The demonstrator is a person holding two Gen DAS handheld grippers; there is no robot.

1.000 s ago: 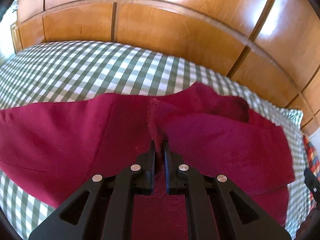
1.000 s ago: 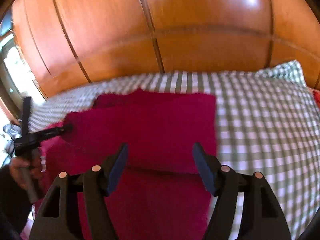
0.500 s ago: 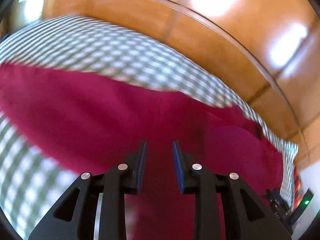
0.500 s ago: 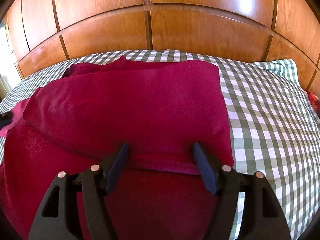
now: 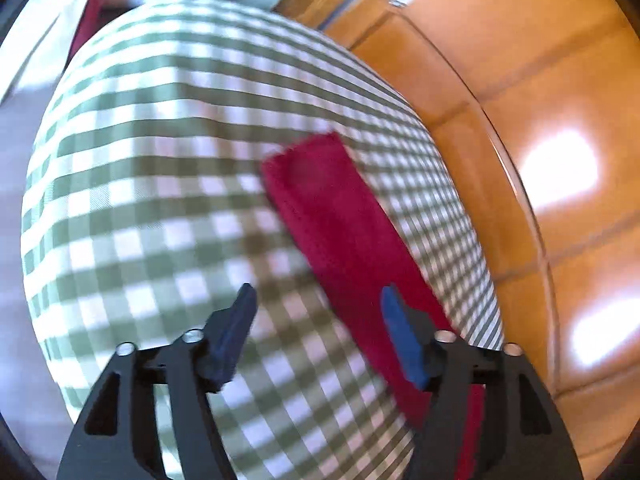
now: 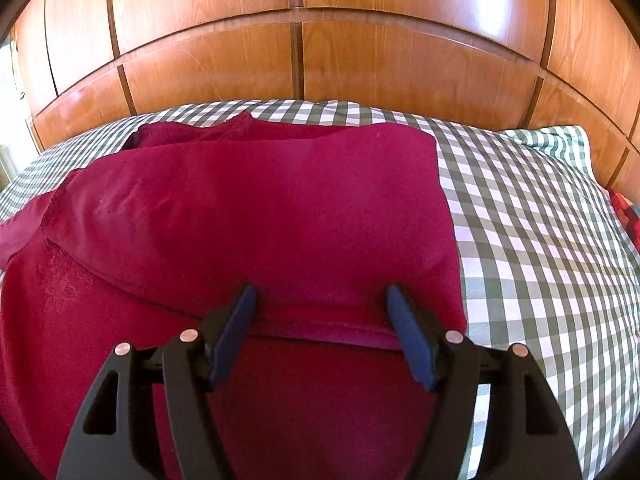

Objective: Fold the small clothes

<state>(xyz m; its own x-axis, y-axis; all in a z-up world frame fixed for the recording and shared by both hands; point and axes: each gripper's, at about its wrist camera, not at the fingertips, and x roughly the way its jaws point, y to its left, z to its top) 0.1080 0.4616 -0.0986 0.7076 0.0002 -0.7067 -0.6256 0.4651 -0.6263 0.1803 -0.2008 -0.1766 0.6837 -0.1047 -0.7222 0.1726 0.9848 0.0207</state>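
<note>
Red garment [image 6: 248, 216], partly folded, on the checked bed [image 6: 540, 248]. Right gripper [image 6: 320, 300] above its 6 o'clock edge, fingers apart, empty. Left gripper [image 5: 316, 300] over checked cloth, fingers opening, empty; garment at its 3 o'clock. Wooden panelling [image 6: 296, 52] at 12 o'clock.

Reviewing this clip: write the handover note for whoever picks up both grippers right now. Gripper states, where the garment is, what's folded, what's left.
Left gripper: jaws opening, nothing between them, over bare checked bedsheet beside a strip of the red garment; that view is blurred.
Right gripper: open, holding nothing, at the near edge of the folded-over layer.
Garment: on the bed in front of the wooden headboard, one fold laid across it, lower layer showing in front and to the left.
Left: probably further folds, then tidy the edges.
</note>
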